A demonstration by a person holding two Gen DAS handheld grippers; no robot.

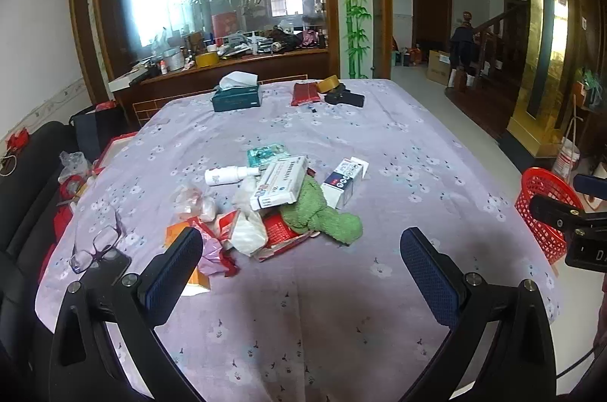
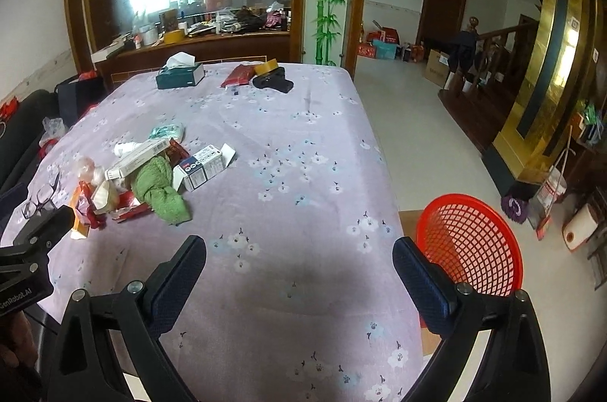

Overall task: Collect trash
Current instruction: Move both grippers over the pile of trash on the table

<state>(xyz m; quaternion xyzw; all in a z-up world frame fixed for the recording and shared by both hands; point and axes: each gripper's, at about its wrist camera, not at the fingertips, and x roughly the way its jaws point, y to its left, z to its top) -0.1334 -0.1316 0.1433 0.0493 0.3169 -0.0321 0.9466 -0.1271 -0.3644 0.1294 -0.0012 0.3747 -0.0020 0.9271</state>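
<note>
A heap of trash lies on the purple flowered tablecloth (image 1: 379, 144): a white medicine box (image 1: 279, 183), a green cloth (image 1: 322, 212), a blue-and-white carton (image 1: 343, 180), a white spray bottle (image 1: 227, 174), crumpled tissue (image 1: 246, 227) and red wrappers (image 1: 280, 231). My left gripper (image 1: 299, 252) hovers open just in front of the heap, nothing between its fingers. My right gripper (image 2: 299, 261) is open over bare cloth (image 2: 303, 136), with the heap (image 2: 151, 170) off to its left. A red mesh basket (image 2: 468, 246) stands beside the table's right edge.
Glasses (image 1: 96, 246) lie on a dark phone at the near left. At the far end sit a tissue box (image 1: 237, 94), a red packet (image 1: 303, 92), a tape roll (image 1: 329, 84) and a black object (image 1: 347, 97). Dark chairs (image 1: 30, 197) line the left side.
</note>
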